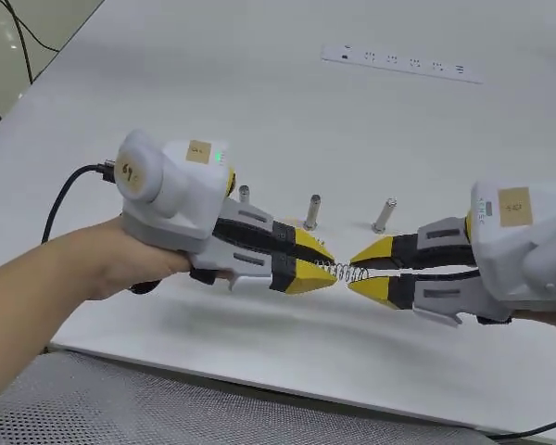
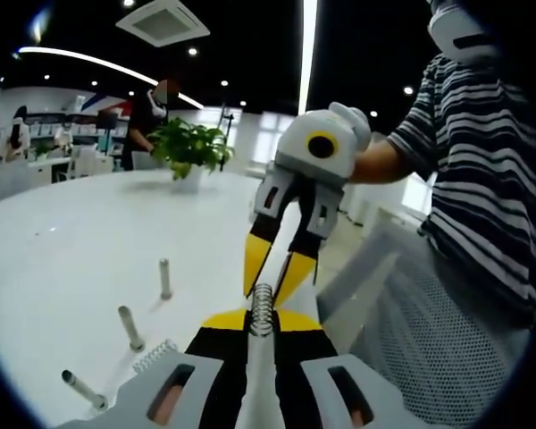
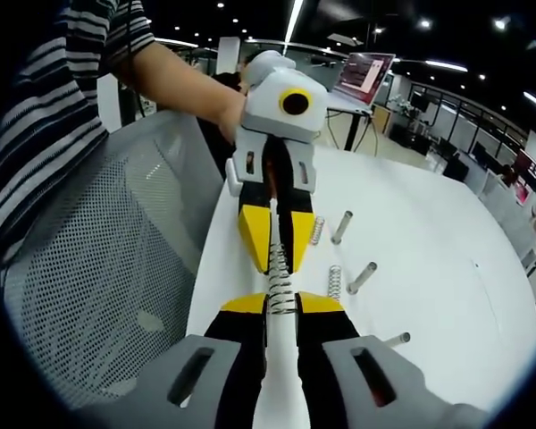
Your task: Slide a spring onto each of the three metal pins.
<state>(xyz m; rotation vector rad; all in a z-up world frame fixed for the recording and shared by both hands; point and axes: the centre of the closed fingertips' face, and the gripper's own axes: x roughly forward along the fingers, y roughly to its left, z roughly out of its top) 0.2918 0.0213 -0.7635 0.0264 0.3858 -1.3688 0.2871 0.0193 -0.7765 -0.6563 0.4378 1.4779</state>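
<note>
A small metal spring (image 1: 347,272) hangs above the near part of the white table (image 1: 259,102), stretched between two yellow-tipped grippers that face each other. My left gripper (image 1: 328,263) is shut on its left end and my right gripper (image 1: 356,270) on its right end. In the left gripper view the spring (image 2: 262,307) runs from my own jaws into the right gripper (image 2: 266,293). In the right gripper view the spring (image 3: 280,281) leads to the left gripper (image 3: 273,256). Three upright metal pins (image 1: 244,194) (image 1: 312,210) (image 1: 385,215) stand just behind, all bare.
Two loose springs (image 3: 316,230) (image 3: 334,281) lie on the table beside the pins. A white power strip (image 1: 403,64) lies at the far side. The table's front edge (image 1: 259,375) runs just below the grippers, with a grey mesh chair (image 3: 116,259) beyond it.
</note>
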